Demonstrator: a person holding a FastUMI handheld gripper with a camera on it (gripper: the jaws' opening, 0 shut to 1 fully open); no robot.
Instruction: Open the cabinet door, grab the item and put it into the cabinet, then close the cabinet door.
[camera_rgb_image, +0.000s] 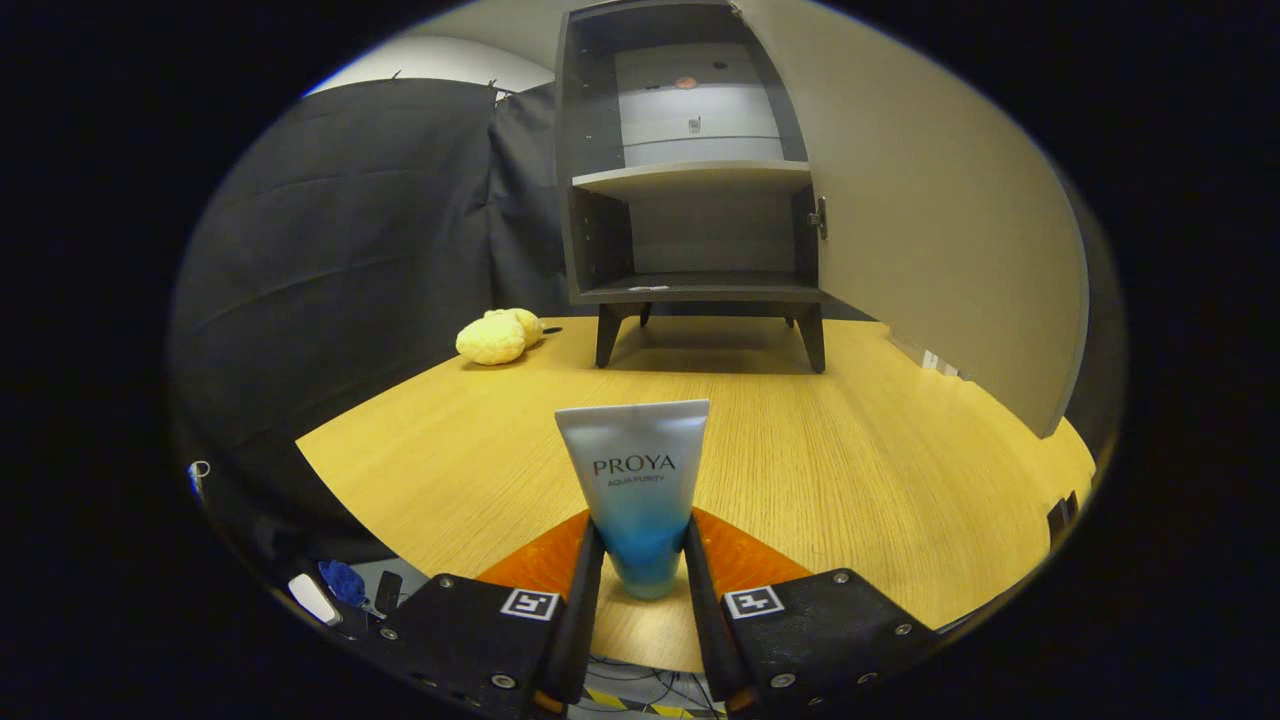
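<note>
Gripping tube (636, 480) upright between claw (644, 560) fingers, both pressing its sides; facing cabinet (690, 180) straight ahead across surface (860, 450), door (930, 200) standing open.

Glossy plastic tube (634, 490), wood-grain table (850, 480), matt dark cabinet (690, 160), fuzzy plush toy (497, 336).

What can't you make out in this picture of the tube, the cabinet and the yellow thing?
- Gripper view: the base of the white-to-blue plastic tube, covered by the fingers of the hand-held gripper pressing on it.
- The dark grey wooden cabinet: its upper shelf's small items are too small to identify.
- The yellow fuzzy lump: too small to name.
</note>
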